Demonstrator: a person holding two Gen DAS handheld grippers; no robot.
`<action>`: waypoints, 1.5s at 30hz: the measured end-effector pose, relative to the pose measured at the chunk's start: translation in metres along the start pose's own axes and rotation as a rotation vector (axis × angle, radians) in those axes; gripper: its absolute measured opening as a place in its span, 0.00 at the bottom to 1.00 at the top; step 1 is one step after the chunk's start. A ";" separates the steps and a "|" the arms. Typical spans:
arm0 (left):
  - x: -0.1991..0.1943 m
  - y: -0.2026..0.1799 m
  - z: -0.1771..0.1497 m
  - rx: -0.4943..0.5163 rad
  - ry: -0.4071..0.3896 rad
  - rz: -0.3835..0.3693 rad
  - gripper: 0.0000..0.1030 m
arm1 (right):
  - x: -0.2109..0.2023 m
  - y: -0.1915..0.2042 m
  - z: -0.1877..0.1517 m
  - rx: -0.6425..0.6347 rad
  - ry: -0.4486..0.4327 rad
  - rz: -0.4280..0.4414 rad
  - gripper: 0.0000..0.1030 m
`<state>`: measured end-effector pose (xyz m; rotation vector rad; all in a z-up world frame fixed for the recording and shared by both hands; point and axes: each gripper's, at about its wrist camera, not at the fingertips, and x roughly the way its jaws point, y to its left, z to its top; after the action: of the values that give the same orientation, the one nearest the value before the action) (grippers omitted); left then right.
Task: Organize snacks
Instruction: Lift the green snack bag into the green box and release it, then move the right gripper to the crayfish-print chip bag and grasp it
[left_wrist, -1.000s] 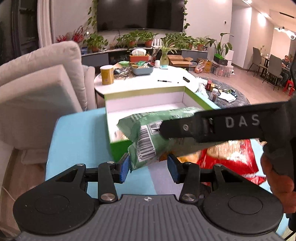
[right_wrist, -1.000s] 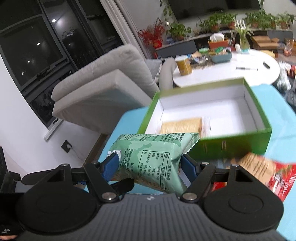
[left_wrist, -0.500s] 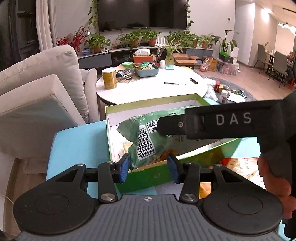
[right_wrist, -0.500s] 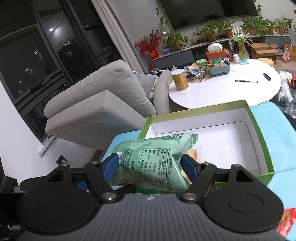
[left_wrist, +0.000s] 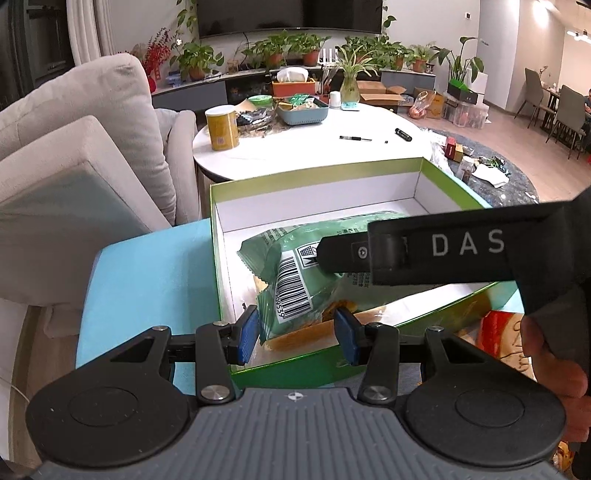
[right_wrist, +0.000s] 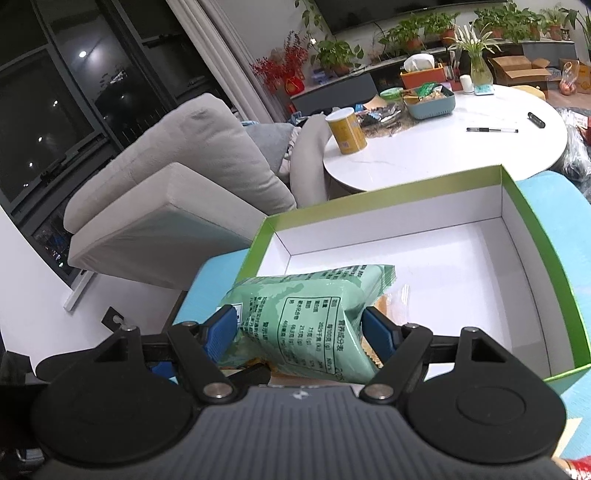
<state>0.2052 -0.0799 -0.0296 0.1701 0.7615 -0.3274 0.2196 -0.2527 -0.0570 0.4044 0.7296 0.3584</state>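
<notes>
The green snack bag (right_wrist: 306, 317) is clamped by both the left gripper (left_wrist: 297, 334) and right gripper (right_wrist: 301, 334), just ahead over the green box (right_wrist: 535, 236), so lowering and release seem next.

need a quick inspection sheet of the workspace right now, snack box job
surface: blue table top, bare on its left part.
job's things: open green box with white inside; green snack bag over its near-left corner; a tan packet lies under the bag; red snack bag outside the box at right.
clutter: nothing seen on the blue top besides the snacks.
grippers: left gripper shut on the green snack bag's barcode end; right gripper shut on its other end.
cables: nothing seen.
surroundings: grey sofa at left; round white table behind with yellow can, basket and pens; potted plants under a TV.
</notes>
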 end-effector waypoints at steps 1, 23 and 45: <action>0.001 0.000 0.000 -0.001 0.001 0.000 0.40 | 0.002 -0.001 0.000 0.002 0.003 -0.001 0.76; -0.066 0.002 -0.021 -0.035 -0.081 0.043 0.54 | -0.058 0.017 -0.016 0.006 -0.071 -0.021 0.77; -0.131 0.003 -0.067 -0.031 -0.120 0.058 0.57 | -0.116 0.057 -0.065 -0.063 -0.089 0.019 0.77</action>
<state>0.0744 -0.0297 0.0147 0.1415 0.6413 -0.2683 0.0845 -0.2406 -0.0084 0.3655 0.6258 0.3784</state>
